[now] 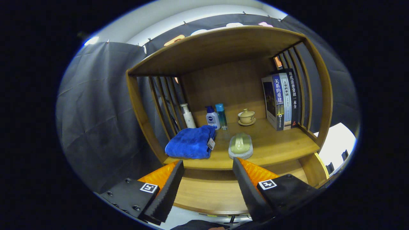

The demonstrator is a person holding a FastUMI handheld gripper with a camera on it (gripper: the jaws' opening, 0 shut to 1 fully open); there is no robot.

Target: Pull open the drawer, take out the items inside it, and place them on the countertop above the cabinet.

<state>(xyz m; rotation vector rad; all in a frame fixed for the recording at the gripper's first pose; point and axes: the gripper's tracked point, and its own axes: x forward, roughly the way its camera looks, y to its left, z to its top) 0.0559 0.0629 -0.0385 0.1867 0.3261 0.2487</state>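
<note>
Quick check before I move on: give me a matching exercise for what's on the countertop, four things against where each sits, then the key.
Gripper open, nothing between its fingers, held short of the countertop.

1. blue towel
2. soap dish
3. lidded teacup
4. books

A. upright against the slatted side, beside the teacup
B. at the back, on a saucer
C. front edge, just ahead of the fingers
D. front, below the white bottle

Pairs: 1-D, 2-C, 3-B, 4-A

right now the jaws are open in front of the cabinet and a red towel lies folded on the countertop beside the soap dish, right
Not quite: the towel is blue, not red, as the gripper view shows. The rest holds: the gripper has its jaws open before the cabinet, and the towel lies folded on the countertop beside the soap dish.
</note>
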